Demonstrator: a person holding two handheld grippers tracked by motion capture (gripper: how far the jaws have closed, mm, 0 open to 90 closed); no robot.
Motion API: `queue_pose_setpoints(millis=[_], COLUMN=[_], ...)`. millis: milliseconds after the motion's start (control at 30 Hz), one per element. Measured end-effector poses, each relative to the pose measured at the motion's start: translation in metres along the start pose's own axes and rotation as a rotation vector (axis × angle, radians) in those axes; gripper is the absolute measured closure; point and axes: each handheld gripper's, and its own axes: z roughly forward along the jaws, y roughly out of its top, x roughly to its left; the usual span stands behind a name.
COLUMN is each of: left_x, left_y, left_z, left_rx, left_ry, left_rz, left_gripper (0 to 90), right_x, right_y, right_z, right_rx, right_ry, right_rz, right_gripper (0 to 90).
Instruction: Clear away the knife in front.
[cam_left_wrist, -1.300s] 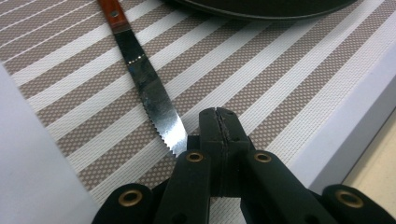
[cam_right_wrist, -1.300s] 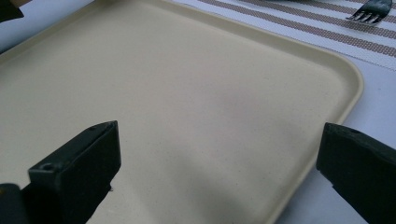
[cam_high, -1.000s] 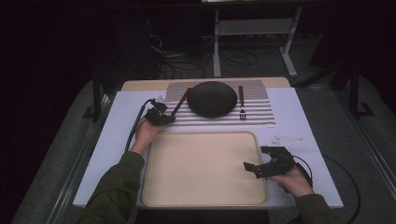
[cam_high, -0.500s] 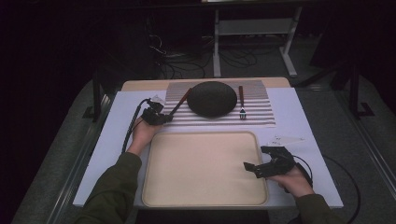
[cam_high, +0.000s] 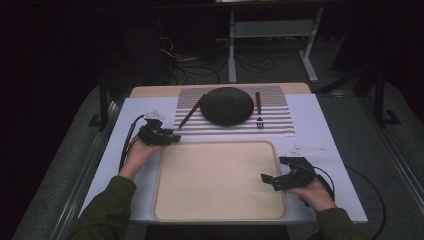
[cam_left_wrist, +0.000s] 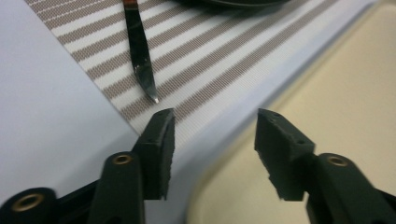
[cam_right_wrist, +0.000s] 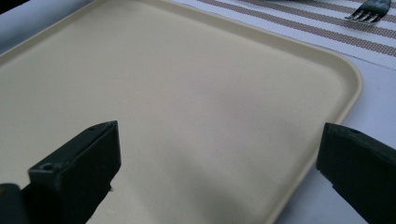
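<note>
High view: we list one knife (cam_high: 190, 112) on the striped placemat (cam_high: 280, 120), left of the dark plate (cam_high: 227, 105). Thin, stiff, slick, light; take its handle. Left gripper (cam_high: 173, 138) just opening, empty, beside the blade tip; right gripper (cam_high: 270, 179) wide open, empty.

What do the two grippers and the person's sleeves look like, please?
Both tools are black. The left gripper carries a pale grey three-cornered plate on top and trails a black cable beside the forearm. The right gripper has a similar plate and a thin black cable that loops over the table. Their fingers are blocky black pads on arms with brass-coloured rivets. The sleeves are dark olive green.
</note>
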Motion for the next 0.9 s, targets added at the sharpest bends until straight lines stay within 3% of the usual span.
queue_pose_setpoints(millis=[133,333,633,900], left_x=[-0.009,-0.025,-0.046,-0.054], left_y=[-0.010,-0.025,-0.053,-0.067], left_z=[-0.017,-0.035,-0.048,-0.054], left_rx=[-0.029,-0.058,-0.048,-0.044], left_ry=[-0.028,-0.032,-0.048,-0.052], left_rz=[0.006,0.033,0.060,0.069], left_gripper=[37.4,21.8,10.4,0.0], right_x=[0.000,0.000,0.000,0.001], right_y=[0.000,0.000,-0.001,-0.001], right_z=[0.000,0.000,0.001,0.001], right_rx=[-0.001,0.000,0.001,0.001], right_ry=[0.000,-0.001,-0.001,-0.002], right_rz=[0.000,-0.002,-0.007,-0.018], right_gripper=[0.0,0.0,0.0,0.0])
